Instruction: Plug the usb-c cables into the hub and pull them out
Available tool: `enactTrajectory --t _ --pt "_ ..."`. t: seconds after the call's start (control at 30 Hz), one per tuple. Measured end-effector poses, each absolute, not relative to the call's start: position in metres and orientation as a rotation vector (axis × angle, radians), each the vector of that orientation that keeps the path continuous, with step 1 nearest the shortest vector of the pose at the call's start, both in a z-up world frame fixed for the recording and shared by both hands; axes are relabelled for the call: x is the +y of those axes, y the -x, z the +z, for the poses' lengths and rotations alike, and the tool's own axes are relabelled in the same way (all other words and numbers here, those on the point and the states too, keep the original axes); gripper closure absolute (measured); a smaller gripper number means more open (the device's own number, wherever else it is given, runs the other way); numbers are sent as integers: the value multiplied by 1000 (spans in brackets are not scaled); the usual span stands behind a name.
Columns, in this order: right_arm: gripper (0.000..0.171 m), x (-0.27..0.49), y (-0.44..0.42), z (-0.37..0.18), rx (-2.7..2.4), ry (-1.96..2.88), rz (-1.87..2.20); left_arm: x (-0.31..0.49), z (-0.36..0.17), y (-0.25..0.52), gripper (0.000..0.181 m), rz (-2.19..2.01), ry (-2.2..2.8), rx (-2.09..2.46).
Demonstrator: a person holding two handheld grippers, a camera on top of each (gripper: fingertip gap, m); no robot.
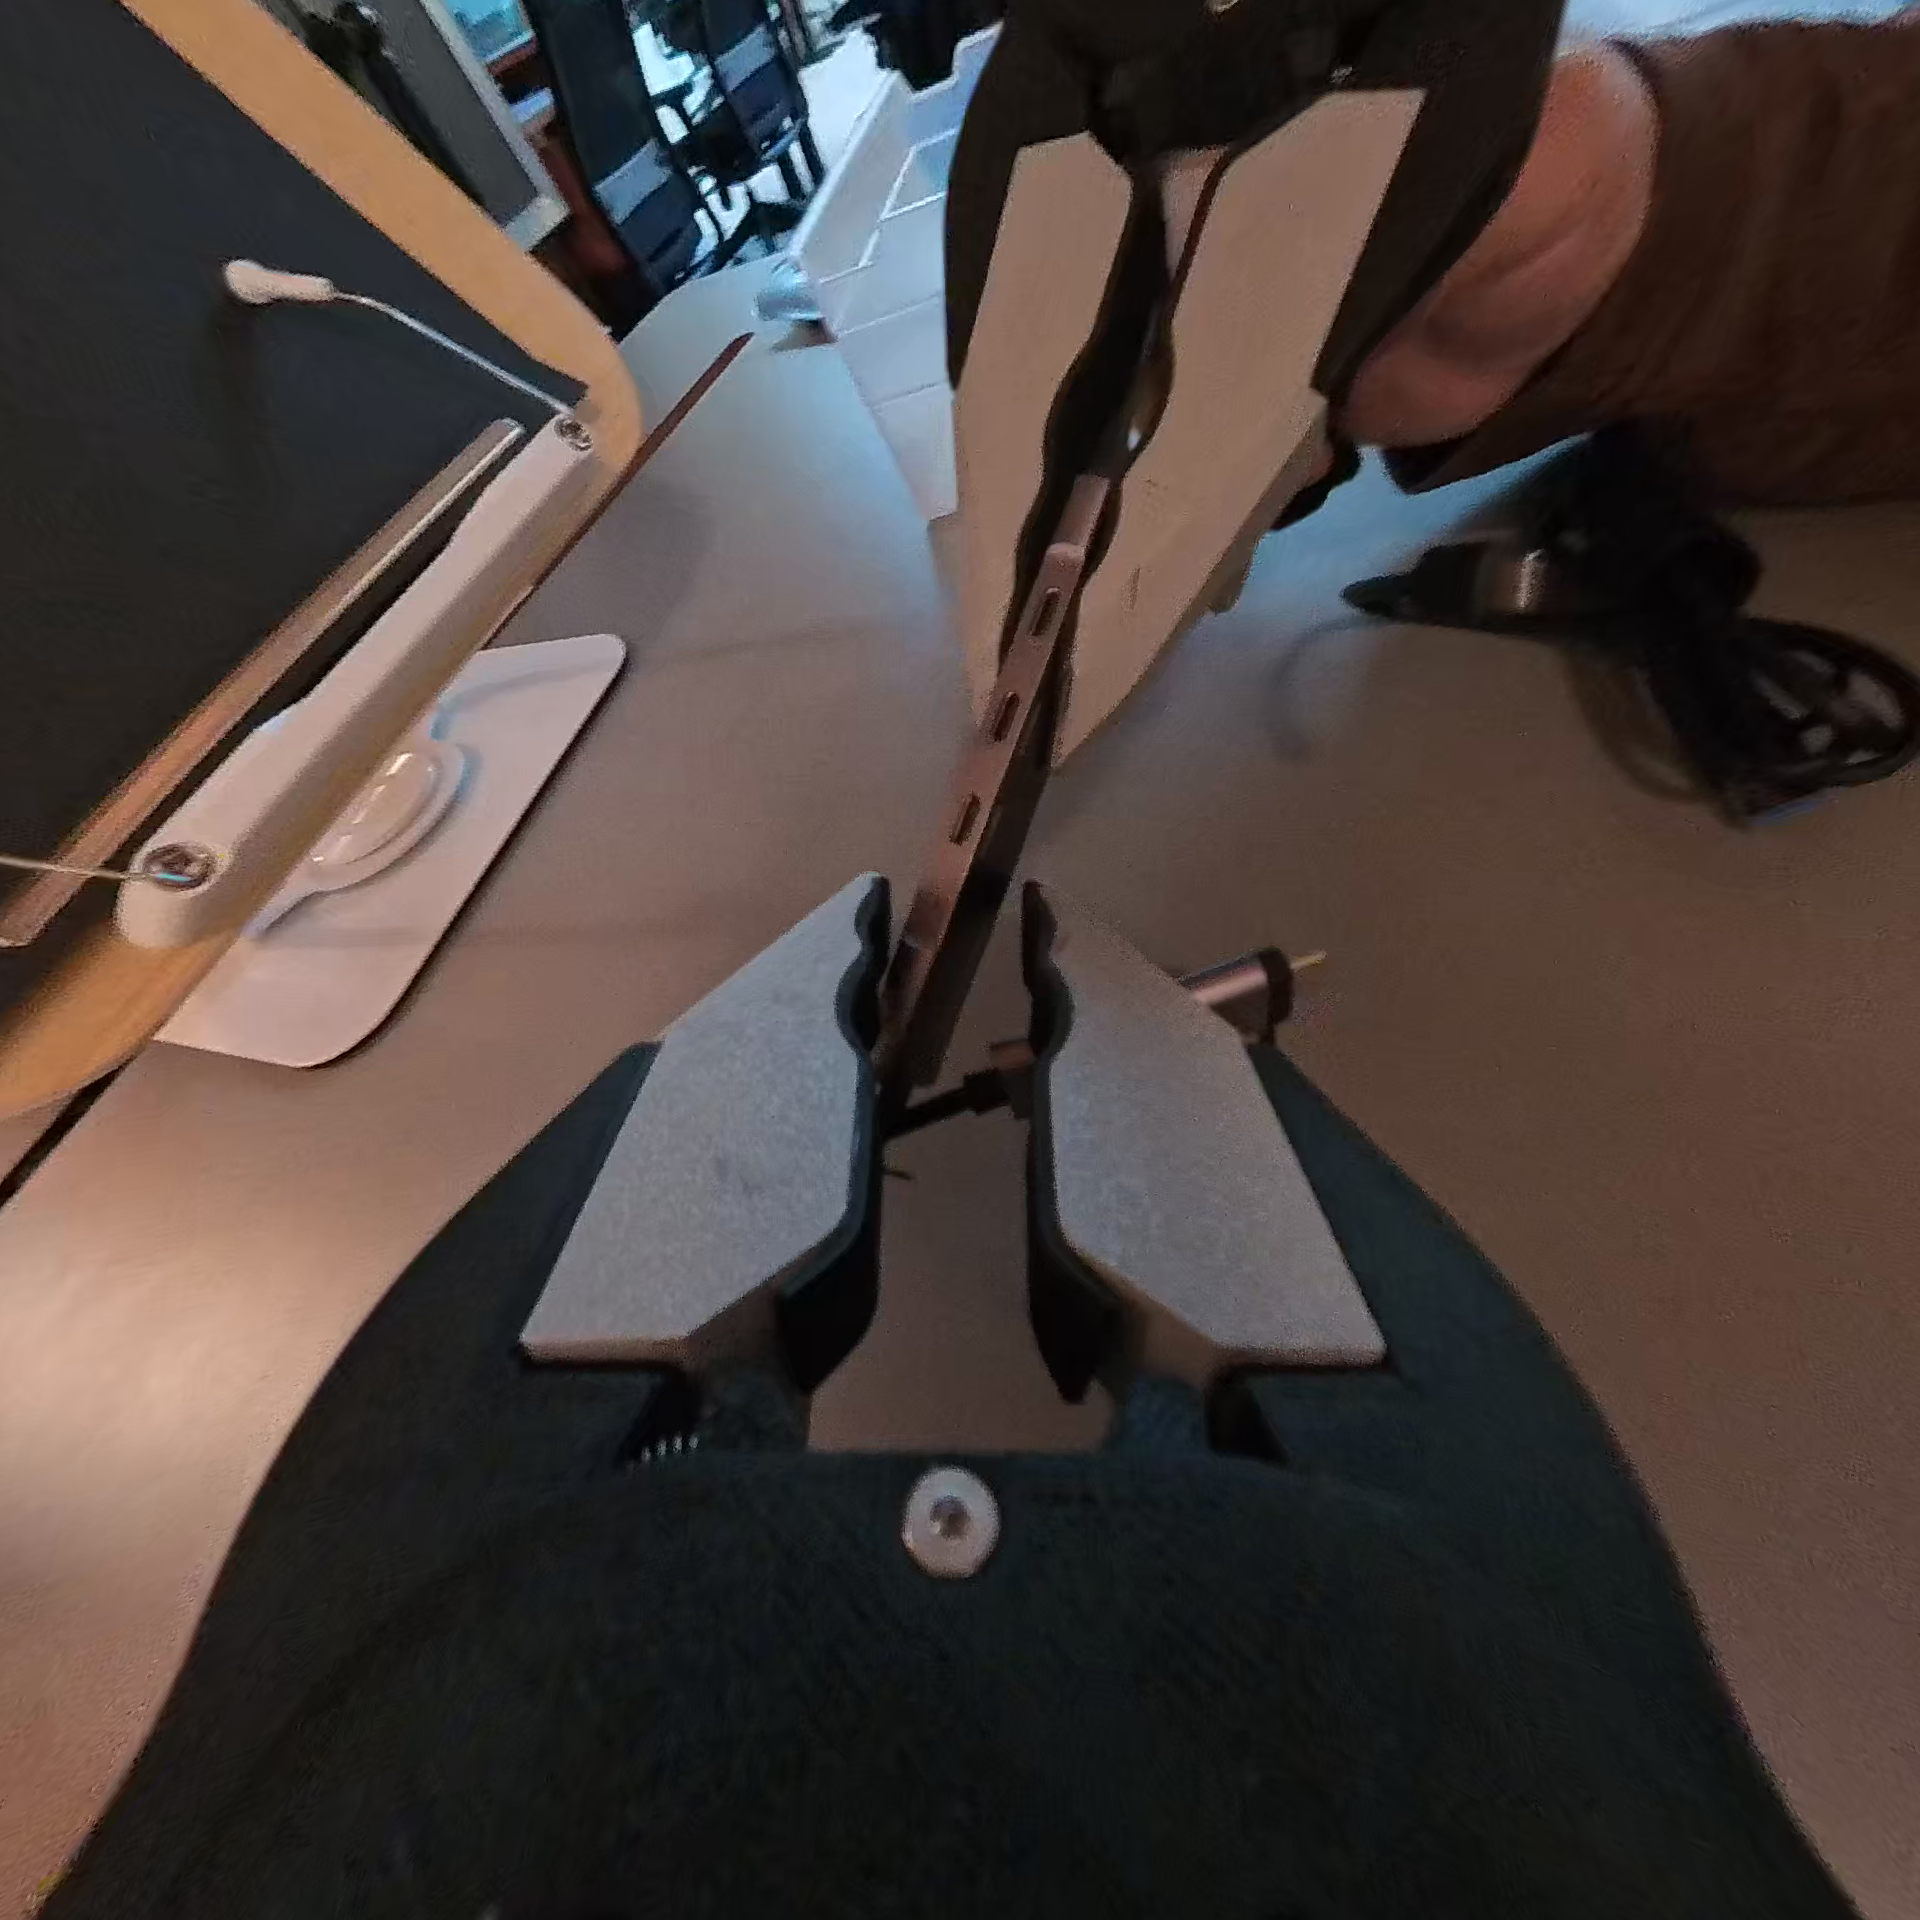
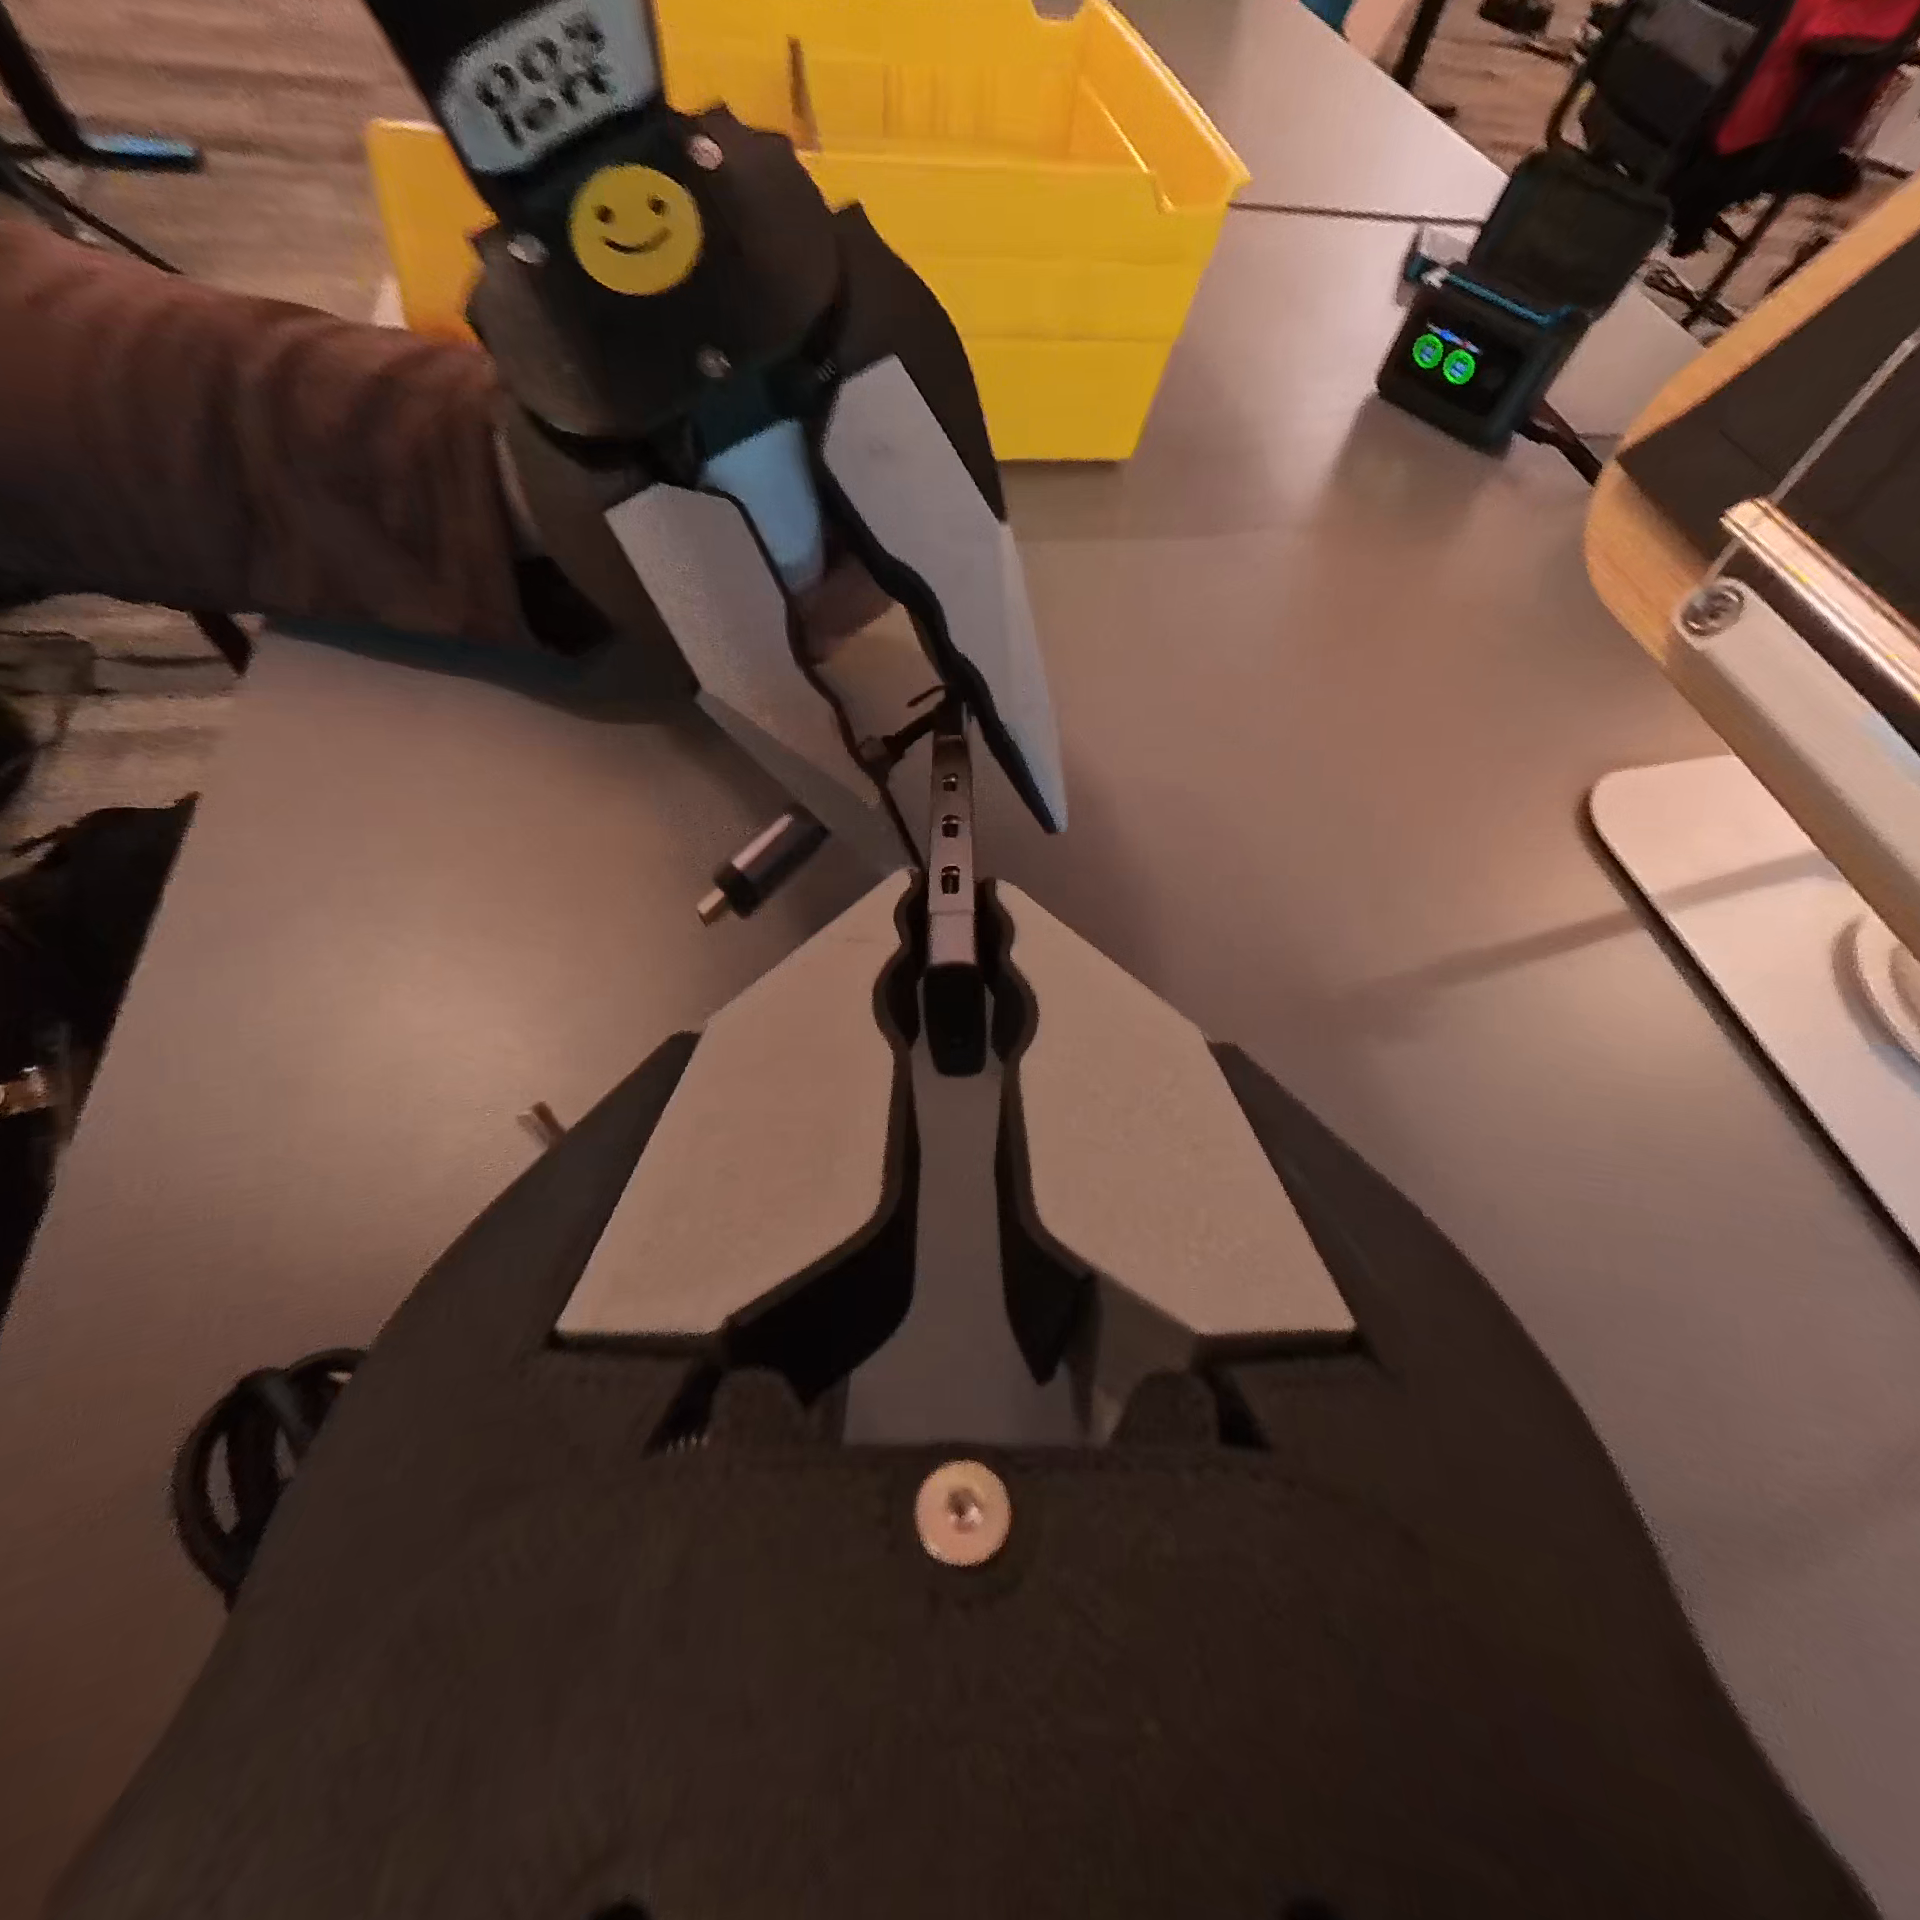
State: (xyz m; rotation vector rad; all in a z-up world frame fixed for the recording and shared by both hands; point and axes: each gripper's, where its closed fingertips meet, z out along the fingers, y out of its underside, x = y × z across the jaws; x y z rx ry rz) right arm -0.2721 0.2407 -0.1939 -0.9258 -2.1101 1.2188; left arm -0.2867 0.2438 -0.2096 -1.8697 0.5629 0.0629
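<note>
**Hub stretched between the two claws, its long axis on the line from one to the other**

The hub (image 1: 1023, 665) is a slim grey bar, lifted above the table (image 1: 1455, 1143) and tilted. The right gripper (image 2: 951, 904) is clenched on one end of it; in the right wrist view the fingers press on both flat faces and the bar runs straight forward, away from the camera. The left gripper (image 1: 956, 914) stands at the other end. Its jaws are apart, wider than the bar is thick, and they straddle this end without a clear grasp. In the left wrist view the bar lies close to the finger on the left side of the picture, and I cannot tell if it touches.

So the two claws face each other along the same line, and the long axis of the hub is this line. The row of small ports (image 1: 1006, 717) is on the narrow edge that looks up, not on the ends. I judge that a plug must come to this edge from the side, across the axis, not along it.

A short plug on a thin dark cable (image 1: 1000, 1058) shows just beside the other finger of the left gripper, below the end of the hub; it is too small to say what it belongs to. One loose plug (image 1: 1247, 982) lies on the table, near the left gripper and apart from the hub. The left gripper is the free one and also the nearer one to this plug, so the pick seems to be its work, while the right holds the hub steady
</note>
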Motion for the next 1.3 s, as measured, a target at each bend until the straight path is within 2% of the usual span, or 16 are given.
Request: enactTrajectory --t 0.07,0.1,0.17,0.67,0.77,0.97,1.13,1.2,1.23,1.3 --pt "165 236 270 -192 -2118 896 1256 242 -211 280 157 18 1867 592" --pt "165 233 268 -191 -2119 886 1280 240 -209 276 165 30 1855 634" --pt "165 231 266 -185 -2109 871 1339 237 -203 274 168 114 1807 700" --pt "165 227 261 -163 -2019 819 1519 232 -178 266 167 48 1701 665" --pt "158 230 264 -179 -2090 847 1391 230 -190 271 173 122 1779 709" --pt "157 254 277 -215 -2134 974 997 235 -213 290 174 306 1909 720" --pt "142 257 284 -220 -2117 926 818 236 -226 302 174 449 1989 744" --pt "131 261 288 -220 -2085 901 728 237 -230 301 175 446 2008 754" --pt "131 260 288 -221 -2086 882 697 237 -232 301 175 450 2015 756" --pt "142 255 287 -223 -2103 830 656 237 -233 301 175 446 2022 756"
